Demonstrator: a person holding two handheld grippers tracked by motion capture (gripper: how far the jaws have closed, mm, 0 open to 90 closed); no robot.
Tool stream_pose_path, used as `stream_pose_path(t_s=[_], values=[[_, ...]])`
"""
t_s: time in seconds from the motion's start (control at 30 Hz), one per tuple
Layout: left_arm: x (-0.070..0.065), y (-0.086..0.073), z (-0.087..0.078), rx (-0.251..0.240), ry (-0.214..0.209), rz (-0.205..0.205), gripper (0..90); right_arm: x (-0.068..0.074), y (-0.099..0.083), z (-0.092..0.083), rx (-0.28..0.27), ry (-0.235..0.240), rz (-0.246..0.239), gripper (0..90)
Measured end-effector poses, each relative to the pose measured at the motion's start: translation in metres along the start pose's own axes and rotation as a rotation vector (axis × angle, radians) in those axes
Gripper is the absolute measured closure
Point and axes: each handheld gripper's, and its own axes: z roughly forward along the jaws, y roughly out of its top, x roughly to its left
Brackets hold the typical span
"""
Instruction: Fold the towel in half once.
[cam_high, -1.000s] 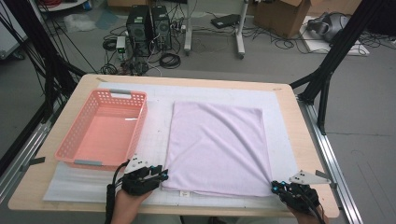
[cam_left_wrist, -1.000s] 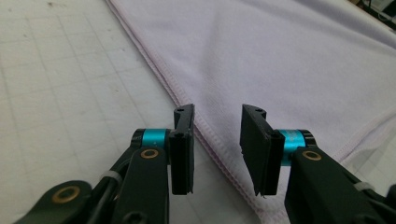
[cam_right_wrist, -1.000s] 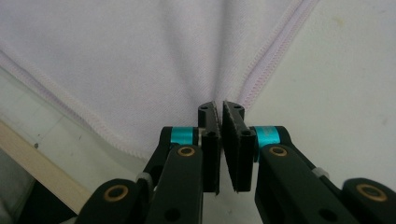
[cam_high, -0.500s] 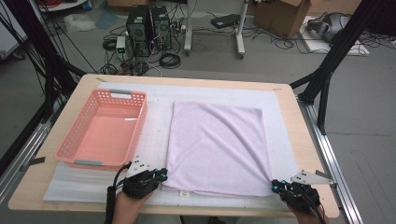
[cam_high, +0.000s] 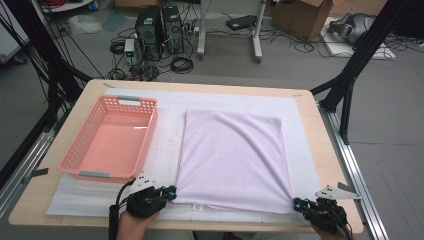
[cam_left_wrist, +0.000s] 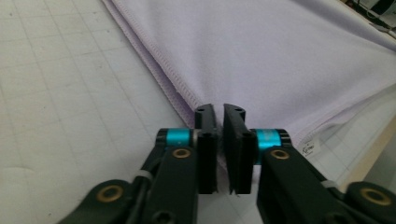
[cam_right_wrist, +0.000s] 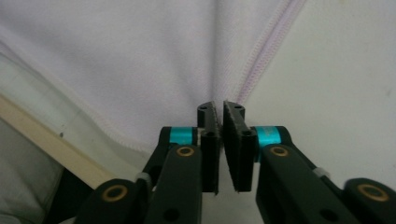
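Quick read on the geometry, since that's what the next move hangs on.

The lavender cloth (cam_high: 232, 155) lies flat on the white mat (cam_high: 300, 125) in the middle of the bench (cam_high: 327, 170). Its long axis runs straight away from the person, and the pink basket (cam_high: 150, 135) sits just beside its left edge. The short near edge runs side to side, with one tool at each end of it. The left tool (cam_high: 170, 192) is at the near-left corner and the right tool (cam_high: 298, 202) is at the near-right corner. So neither hand is nearer; it's one corner each, and the whole cloth stretches forward from both tips.

Both sets of jaws have just been easing open and now stand narrow, with only a slim gap.

- **Left gripper view:** the hemmed corner comes right up to the tips, but I can't tell if any fabric is actually inside the gap.
- **Right gripper view:** a crease in the cloth runs straight into the tips, so I'd guess a bit of corner sits between them. It doesn't look clamped.

My guess is that any lift or fold would go forward along that long axis, both corners together, or the cloth skews.
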Motion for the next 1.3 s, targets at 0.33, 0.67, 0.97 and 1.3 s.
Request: stream_pose_path(t_s=[0.33, 0.67, 0.97, 1.3], values=[[0.0, 0.009, 0.008, -0.097, -0.005, 0.052, 53.3, -0.02, 0.012, 0.0, -0.177, -0.082, 0.05, 71.1], [0.009, 0.018, 0.019, -0.111, -0.012, 0.063, 51.9, -0.035, 0.044, 0.039, -0.168, -0.101, 0.057, 76.9], [0.021, 0.031, 0.032, -0.104, -0.024, 0.063, 52.3, -0.054, 0.094, 0.089, -0.157, -0.149, 0.086, 71.4], [0.029, 0.041, 0.05, -0.077, -0.041, 0.075, 52.8, -0.068, 0.1, 0.107, -0.095, -0.276, 0.08, 87.4]])
